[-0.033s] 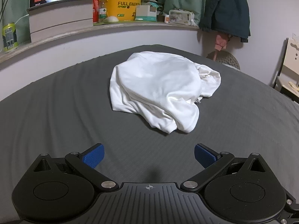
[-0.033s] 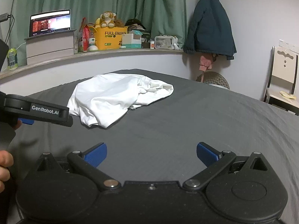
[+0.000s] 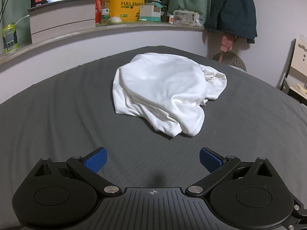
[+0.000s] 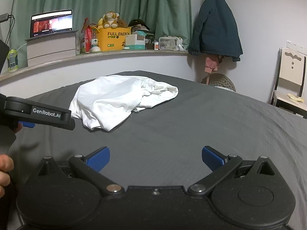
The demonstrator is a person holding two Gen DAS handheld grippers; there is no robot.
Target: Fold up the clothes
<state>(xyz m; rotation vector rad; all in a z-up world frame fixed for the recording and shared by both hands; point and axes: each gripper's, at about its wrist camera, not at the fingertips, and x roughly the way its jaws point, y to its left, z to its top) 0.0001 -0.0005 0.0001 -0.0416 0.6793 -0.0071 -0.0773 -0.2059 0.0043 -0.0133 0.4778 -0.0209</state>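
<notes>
the white garment (image 3: 165, 94) lay crumpled in a loose heap on the dark grey bedsheet (image 3: 57, 118), and everything else i place against that heap. my left gripper (image 3: 153, 160) hung on the near side of it, tilted down toward the sheet, its blue pads (image 3: 96, 162) spread wide with only bare sheet between them. it touched nothing and sat apart from the nearest hem of the cloth. my right gripper (image 4: 155, 158) stood released as well, pads far apart over empty sheet, with the heap ahead of it and off to the left. from that right view the side of my left gripper (image 4: 38, 115) showed just beside the heap's near left edge, and my left hand (image 4: 4, 170) showed at the frame's left border.

beyond the heap, a curved ledge (image 4: 115, 54) ran along the wall, carrying a laptop (image 4: 51, 24) with its screen lit, a yellow box (image 4: 113, 38) with a plush toy (image 4: 110, 20) on top, and a green can (image 4: 12, 60) at the far left. behind those hung a green curtain (image 4: 115, 2). to the right of the heap, past the bed's edge, a dark jacket (image 4: 215, 23) hung on the wall and a pale chair (image 4: 289, 76) stood farther right.
</notes>
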